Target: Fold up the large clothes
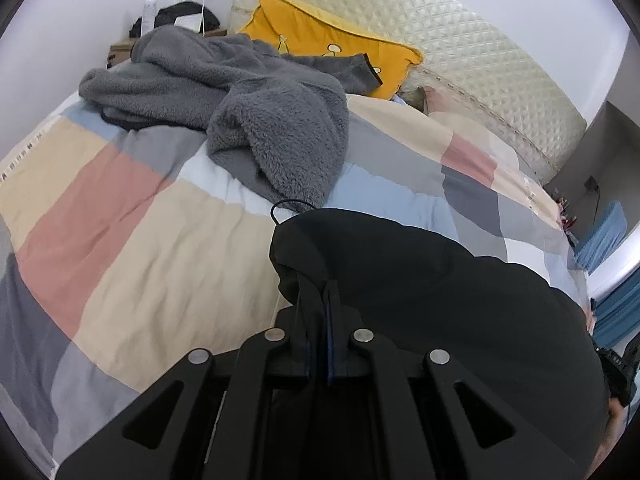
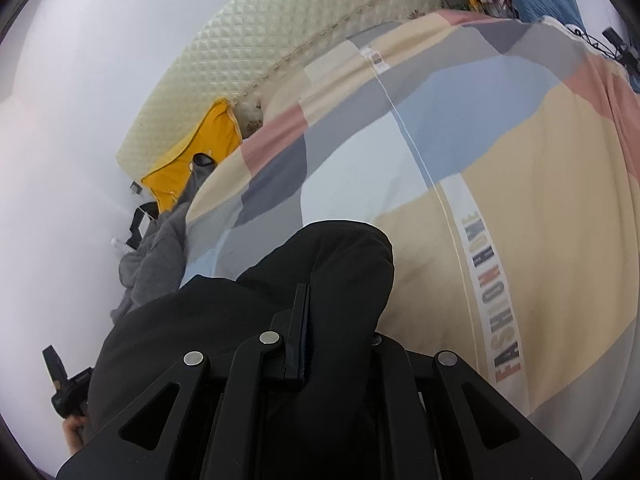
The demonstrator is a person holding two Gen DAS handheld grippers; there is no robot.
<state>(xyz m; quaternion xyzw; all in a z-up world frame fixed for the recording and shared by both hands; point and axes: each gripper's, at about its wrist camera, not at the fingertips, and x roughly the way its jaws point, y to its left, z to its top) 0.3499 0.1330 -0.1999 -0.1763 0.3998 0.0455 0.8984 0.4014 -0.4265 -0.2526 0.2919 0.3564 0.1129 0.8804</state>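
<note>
Black garment (image 1: 420,280) is the piece in work: dark, matte, smooth fabric with a thin cord loop at its edge, lying bunched on the patchwork duvet (image 1: 132,232) at the near side of the bed. The left gripper (image 1: 318,320) is clenched on a gathered fold of it, the cloth passing between both fingers. The right gripper (image 2: 316,320) also pinches the garment (image 2: 320,264) (one finger is hidden under the fabric). A grey fleece garment (image 1: 240,100) lies further away, near the yellow pillow (image 1: 320,36).

Left gripper (image 1: 318,312), right gripper (image 2: 316,312): matte black linkage arms, triangular cutouts, round silver pivot pins, blue-edged finger pads.
</note>
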